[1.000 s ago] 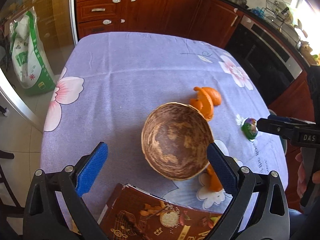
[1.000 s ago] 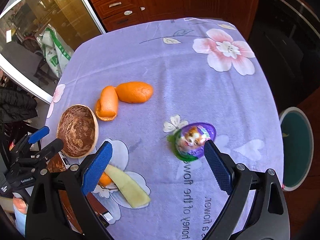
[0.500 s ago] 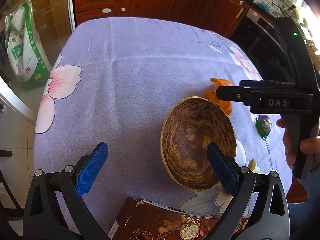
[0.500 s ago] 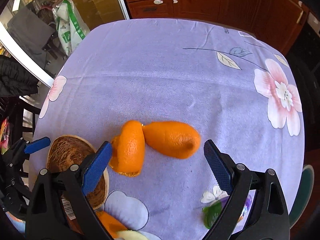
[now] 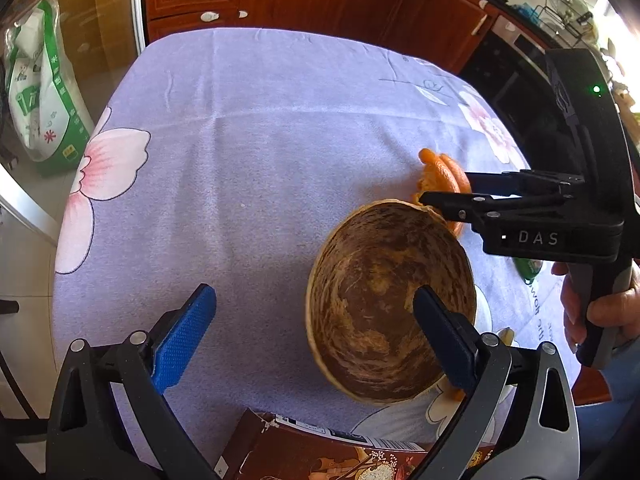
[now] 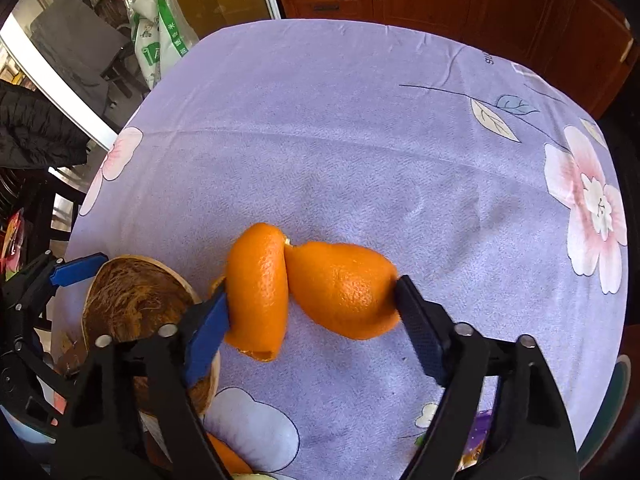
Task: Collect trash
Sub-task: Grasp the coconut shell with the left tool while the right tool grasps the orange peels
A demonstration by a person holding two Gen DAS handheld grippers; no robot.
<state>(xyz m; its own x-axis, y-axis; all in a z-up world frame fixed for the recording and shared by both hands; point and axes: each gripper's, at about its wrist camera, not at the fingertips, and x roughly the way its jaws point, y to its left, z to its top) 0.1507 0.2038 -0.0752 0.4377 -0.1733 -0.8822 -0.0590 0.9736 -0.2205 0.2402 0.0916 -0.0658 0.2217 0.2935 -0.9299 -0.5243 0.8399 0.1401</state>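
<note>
1. The right gripper [image 6: 310, 312] has its jaws closing around the orange peel [image 6: 316, 288]. The left blue pad touches the upright left lobe of the peel, and the right dark pad touches the outer end of the right lobe.
2. The orange peel consists of two joined lobes. It rests on the lilac tablecloth [image 6: 360, 140], just beside the rim of the wooden bowl [image 6: 132, 304].
3. In the left wrist view, the right gripper [image 5: 440, 190] reaches in from the right, its fingers on either side of the orange peel [image 5: 440, 172], just behind the wooden bowl [image 5: 384, 304]. A hand [image 5: 600, 312] holds its handle.
4. The left gripper [image 5: 312, 332] has its jaws wide open and holds nothing. Its right pad stands over the inside of the bowl; its left pad stands over bare tablecloth [image 5: 260, 140].
5. The bowl is empty and rests on the table near its front edge.
6. Another piece of orange peel [image 6: 224, 456] lies at the front of the table, below the bowl.
7. A purple and green foil wrapper [image 6: 476, 440] lies behind the right finger of the right gripper, mostly hidden.
8. A brown printed box [image 5: 320, 452] lies at the front edge of the table.
</note>
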